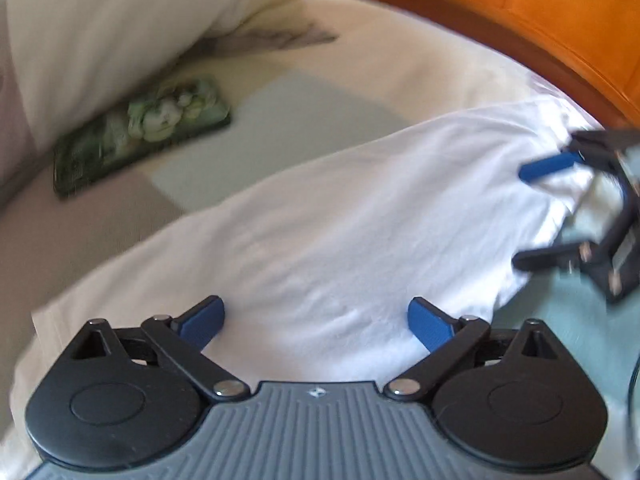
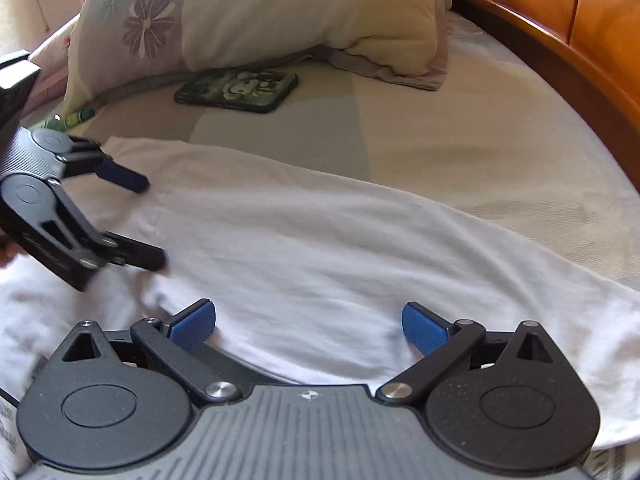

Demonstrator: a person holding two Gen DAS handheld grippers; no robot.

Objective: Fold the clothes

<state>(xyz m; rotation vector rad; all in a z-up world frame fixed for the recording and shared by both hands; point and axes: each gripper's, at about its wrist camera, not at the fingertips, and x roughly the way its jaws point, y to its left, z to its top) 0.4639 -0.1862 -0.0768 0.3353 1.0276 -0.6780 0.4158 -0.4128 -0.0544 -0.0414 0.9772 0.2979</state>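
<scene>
The right gripper [image 2: 308, 326] is seen nearest the lens, its jaws spread wide above a white garment [image 2: 320, 256], nothing held between them. The bed [image 2: 460, 128] is covered by a pale patchwork sheet and bounded by an orange wooden frame [image 2: 560, 28]. The garment is spread across it as a long band, apparently laid flat so that folds can be made; whether it is already partly folded cannot be told. A pillow [image 2: 280, 12] is propped behind. The left gripper [image 1: 316, 322], jaws likewise parted and empty, is poised over the cloth's other end. A phone in a green case [image 2: 240, 90] lies clear of the garment.
</scene>
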